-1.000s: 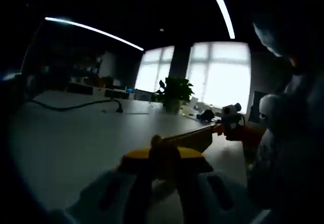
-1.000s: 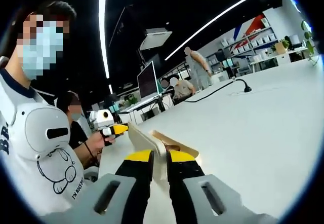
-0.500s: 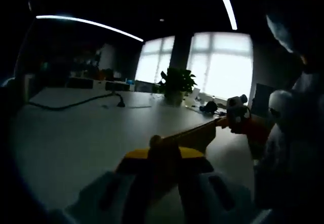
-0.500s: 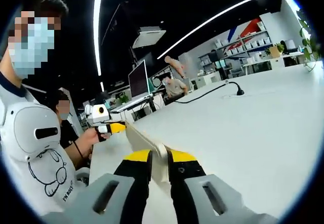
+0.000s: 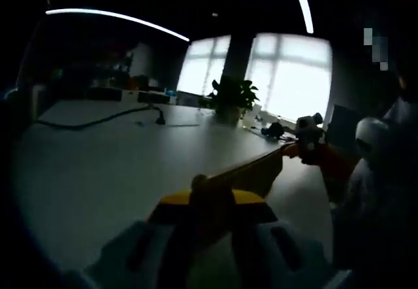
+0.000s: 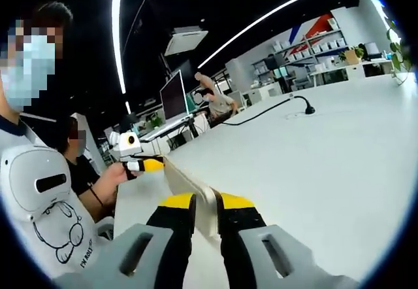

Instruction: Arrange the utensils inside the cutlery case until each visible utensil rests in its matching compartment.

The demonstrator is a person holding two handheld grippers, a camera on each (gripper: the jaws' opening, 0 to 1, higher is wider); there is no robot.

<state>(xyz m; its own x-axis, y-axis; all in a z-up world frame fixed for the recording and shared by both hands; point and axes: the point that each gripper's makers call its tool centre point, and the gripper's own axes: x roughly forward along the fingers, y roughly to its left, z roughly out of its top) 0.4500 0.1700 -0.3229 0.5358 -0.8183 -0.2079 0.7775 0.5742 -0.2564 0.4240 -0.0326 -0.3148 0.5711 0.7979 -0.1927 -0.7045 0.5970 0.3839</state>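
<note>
Left gripper view. We see the left hand-held gripper point(image 5: 210, 205) rising from the bottom edge, its yellow-tipped jaws closed on one end of a long, flat wooden case point(image 5: 245, 171). The case runs away from the jaws toward the right, held above the pale tabletop point(image 5: 104, 161). At its far end we find the right hand-held gripper point(image 5: 307, 146), orange and pale, gripping the opposite end. A black cable point(image 5: 98, 120) lies across the far part of the tabletop, and a potted plant point(image 5: 232, 96) stands before bright windows point(image 5: 274, 76). The view is dim, and we cannot tell whether any utensils lie in the case. At the right edge we see part of a person's pale clothing point(image 5: 385, 171).

Right gripper view. We see the right hand-held gripper point(image 6: 206, 208) with its jaws clamped on the near edge of the case point(image 6: 189, 184), which appears here nearly edge-on as a light wooden slab tilted up from the white tabletop point(image 6: 313, 165). The case extends away to the left, where the left hand-held gripper point(image 6: 151, 165), yellow at the tip, holds the other end; a person's hand point(image 6: 114, 176) holds that gripper. No compartments or utensils can be made out from this angle. A person in a white printed shirt point(image 6: 46, 210) fills the left side. Beyond, we see a black cable point(image 6: 268, 109) on the tabletop, a monitor point(image 6: 173, 96), shelving point(image 6: 326, 53) and other people in the background.
</note>
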